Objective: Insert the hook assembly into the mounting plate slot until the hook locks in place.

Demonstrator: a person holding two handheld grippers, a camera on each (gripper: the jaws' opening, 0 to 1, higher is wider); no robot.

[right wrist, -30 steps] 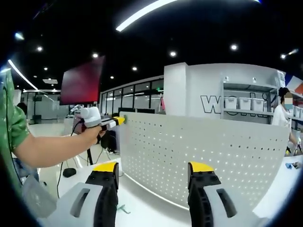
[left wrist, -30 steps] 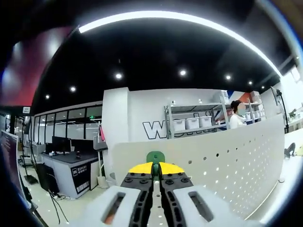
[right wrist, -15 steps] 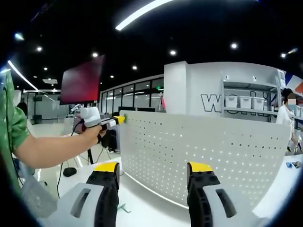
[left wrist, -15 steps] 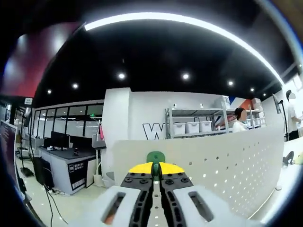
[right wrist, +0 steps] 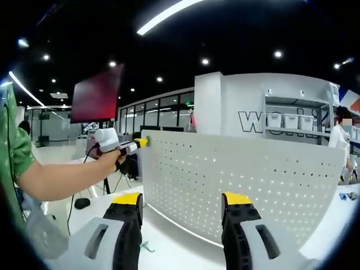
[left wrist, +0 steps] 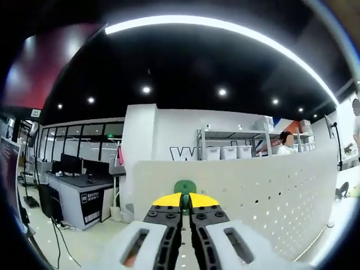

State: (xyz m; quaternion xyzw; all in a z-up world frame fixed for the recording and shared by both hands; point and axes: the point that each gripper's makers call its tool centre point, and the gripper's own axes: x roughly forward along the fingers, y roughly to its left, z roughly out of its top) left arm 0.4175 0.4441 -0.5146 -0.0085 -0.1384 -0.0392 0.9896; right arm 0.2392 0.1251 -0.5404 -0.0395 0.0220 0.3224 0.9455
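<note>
The mounting plate is a white perforated board standing upright on a white table. In the left gripper view it spreads out ahead as the board. My left gripper is shut on a small green hook, whose rounded end pokes out beyond the yellow jaw tips against the board's top edge. In the right gripper view a hand holds the left gripper with the green hook at the board's upper left corner. My right gripper is open, holds nothing, and faces the board's front.
The white table runs under the board, and a small green piece lies on it near my right gripper. A forearm with a green sleeve reaches in from the left. Behind are shelves with bins, a person and a desk.
The left gripper view has swung slightly against the background. The hook stays in the shut jaws at the board's top edge, and the right gripper has not moved.
</note>
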